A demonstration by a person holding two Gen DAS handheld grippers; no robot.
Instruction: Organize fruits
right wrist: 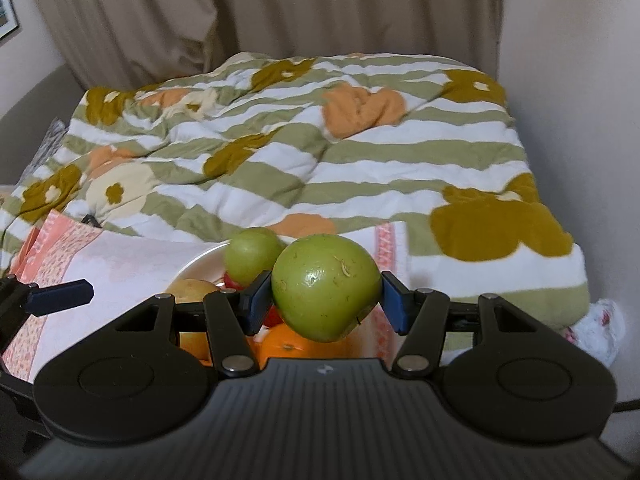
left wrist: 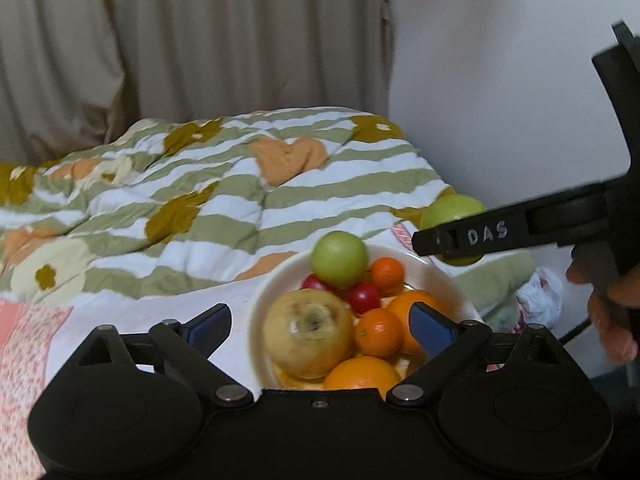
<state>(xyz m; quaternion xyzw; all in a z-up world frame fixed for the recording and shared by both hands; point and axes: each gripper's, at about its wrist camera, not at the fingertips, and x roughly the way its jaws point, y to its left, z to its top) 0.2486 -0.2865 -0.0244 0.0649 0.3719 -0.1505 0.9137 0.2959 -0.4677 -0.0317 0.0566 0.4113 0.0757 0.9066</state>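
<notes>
A white bowl (left wrist: 432,276) on the bed holds a yellow apple (left wrist: 308,334), a green apple (left wrist: 339,258), several oranges (left wrist: 378,332) and small red fruits (left wrist: 363,297). My left gripper (left wrist: 320,324) is open, its jaws standing on either side of the bowl's near half. My right gripper (right wrist: 324,300) is shut on a second green apple (right wrist: 326,286), held above the bowl's right side; it also shows in the left wrist view (left wrist: 452,208). In the right wrist view the bowl (right wrist: 196,262) is mostly hidden behind the held apple.
A striped green and white quilt (left wrist: 224,184) with orange and brown flowers lies behind the bowl. A pink patterned cloth (left wrist: 24,344) lies at the left. Beige curtains (left wrist: 180,40) and a white wall (left wrist: 500,80) stand behind. A crumpled white bag (right wrist: 600,328) lies at the right.
</notes>
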